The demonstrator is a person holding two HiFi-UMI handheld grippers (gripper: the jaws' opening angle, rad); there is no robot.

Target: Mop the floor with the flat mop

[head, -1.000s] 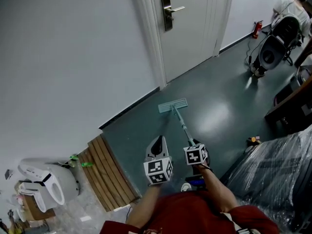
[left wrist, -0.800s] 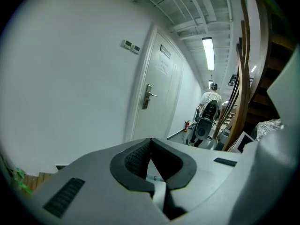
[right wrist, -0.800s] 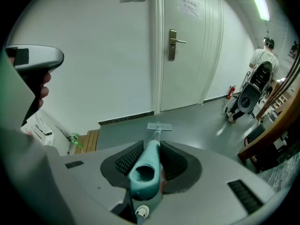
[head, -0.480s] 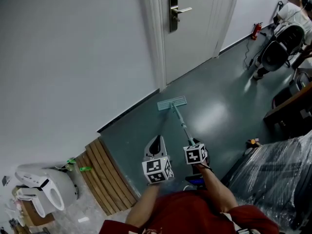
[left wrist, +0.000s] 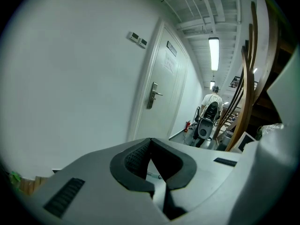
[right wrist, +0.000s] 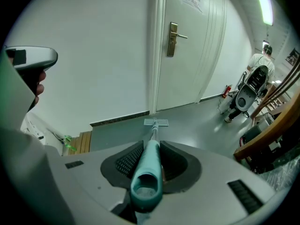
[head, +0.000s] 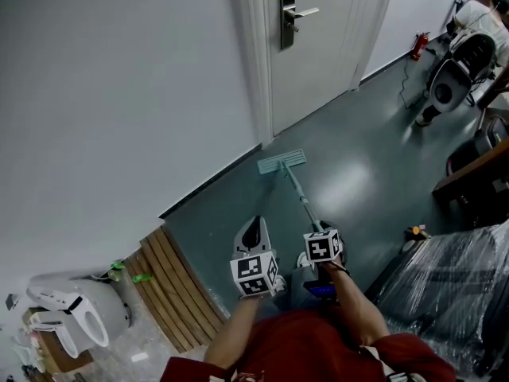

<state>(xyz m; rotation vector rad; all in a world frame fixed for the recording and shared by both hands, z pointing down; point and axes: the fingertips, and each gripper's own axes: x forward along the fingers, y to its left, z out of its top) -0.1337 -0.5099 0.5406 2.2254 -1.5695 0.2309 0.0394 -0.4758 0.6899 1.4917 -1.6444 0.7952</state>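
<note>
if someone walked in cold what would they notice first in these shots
The teal flat mop stands out first, its head flat on the grey-green floor near the white door, its handle clamped in the right gripper. The left gripper hangs beside it, shut on nothing. Far down the corridor, at upper right, a person stands with a wheeled machine.

1. The grey-green floor looks smooth and semi-glossy, with a soft patch of sheen.
2. The teal flat mop has a smooth, plastic-looking handle.
3. The slatted wooden board looks matt.
4. The metal door lever handle has a satin finish.
5. The clear plastic sheeting is crinkled and shiny.
</note>
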